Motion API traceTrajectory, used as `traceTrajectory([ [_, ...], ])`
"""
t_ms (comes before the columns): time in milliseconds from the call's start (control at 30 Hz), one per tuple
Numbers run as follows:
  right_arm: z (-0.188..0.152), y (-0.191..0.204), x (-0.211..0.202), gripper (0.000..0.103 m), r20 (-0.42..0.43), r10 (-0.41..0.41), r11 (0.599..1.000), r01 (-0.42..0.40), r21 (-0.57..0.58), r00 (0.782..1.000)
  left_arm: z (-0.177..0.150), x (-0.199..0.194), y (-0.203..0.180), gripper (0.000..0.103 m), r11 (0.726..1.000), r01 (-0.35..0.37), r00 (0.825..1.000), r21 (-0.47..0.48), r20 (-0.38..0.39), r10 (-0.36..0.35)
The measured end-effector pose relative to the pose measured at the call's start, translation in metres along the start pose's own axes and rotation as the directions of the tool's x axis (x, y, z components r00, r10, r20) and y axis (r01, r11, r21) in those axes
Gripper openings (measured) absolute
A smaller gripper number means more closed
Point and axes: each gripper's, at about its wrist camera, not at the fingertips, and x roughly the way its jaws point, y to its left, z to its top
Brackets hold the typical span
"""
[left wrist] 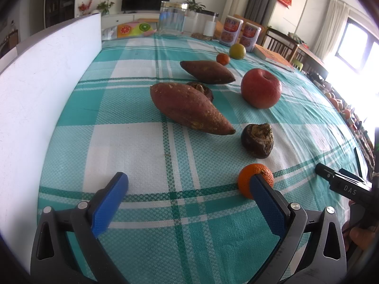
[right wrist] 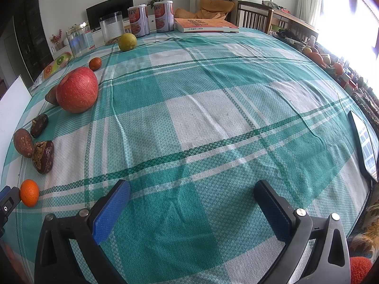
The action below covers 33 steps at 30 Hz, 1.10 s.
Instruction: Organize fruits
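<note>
Beyond scattered fruit, clear jar looks empty.

Bright daylight from the blown-out window at upper right casts soft shadows on the sharp table, with fisheye bending and dark corners.

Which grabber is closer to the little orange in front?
Left. The left gripper has one finger beside the little orange; the right gripper hovers over bare cloth, well away.

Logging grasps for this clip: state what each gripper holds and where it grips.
Nothing is held. The left gripper is open over the checked tablecloth; the small orange tangerine lies just beyond its right finger, outside the gap. The right gripper is open, with only cloth between its fingers.
</note>
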Motion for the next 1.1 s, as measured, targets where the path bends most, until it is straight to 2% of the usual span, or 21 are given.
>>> traceTrajectory([
  [1100, 0.0002, -0.0002, -0.0002, 0.103, 0.0, 0.0, 1.0, 0.0, -0.001, 1.0, 0.0002, -0.0011, 0.0009, 0.102, 1.0, 0.015, 1.0, -0.01, 0.004, -0.015],
])
